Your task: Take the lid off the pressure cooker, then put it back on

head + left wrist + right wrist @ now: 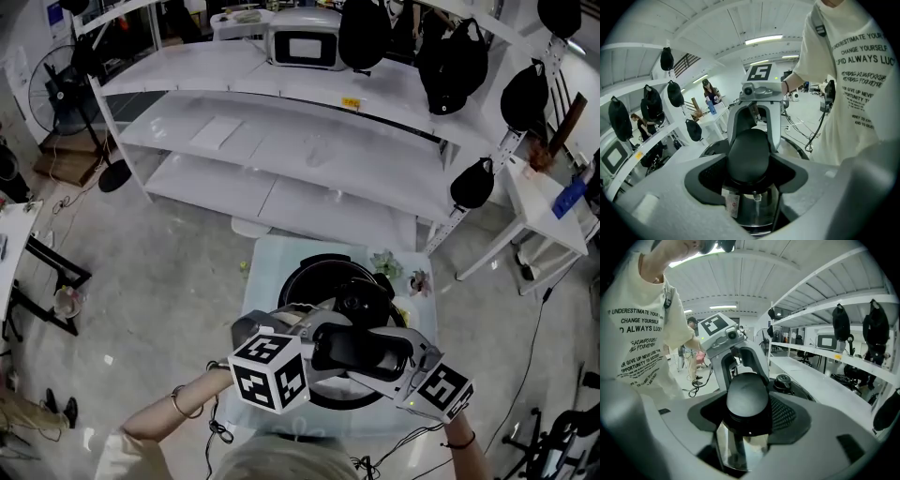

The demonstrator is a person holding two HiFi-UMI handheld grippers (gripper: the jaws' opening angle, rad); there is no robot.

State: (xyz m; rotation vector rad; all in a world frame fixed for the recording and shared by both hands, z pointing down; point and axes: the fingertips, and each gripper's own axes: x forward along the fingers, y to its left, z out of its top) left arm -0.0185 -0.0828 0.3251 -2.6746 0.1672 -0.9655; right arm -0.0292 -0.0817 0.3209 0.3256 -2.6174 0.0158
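Black lid handle (749,145) is clamped in my left gripper (750,176), and my right gripper (747,416) clamps it from the opposite side. Pressure cooker (314,277) stands below both grippers.

The pressure cooker (298,281), a round black-rimmed pot with shiny steel walls, stands on the pale tabletop (267,255), its lid (361,352) level over it, the left gripper (317,354) and right gripper (405,361) clamping opposite ends of the lid's rounded black handle.

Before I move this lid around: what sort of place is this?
Probably a lab or workshop, not a kitchen: white shelves hung with black bags, a floor fan, and another person at a white table.
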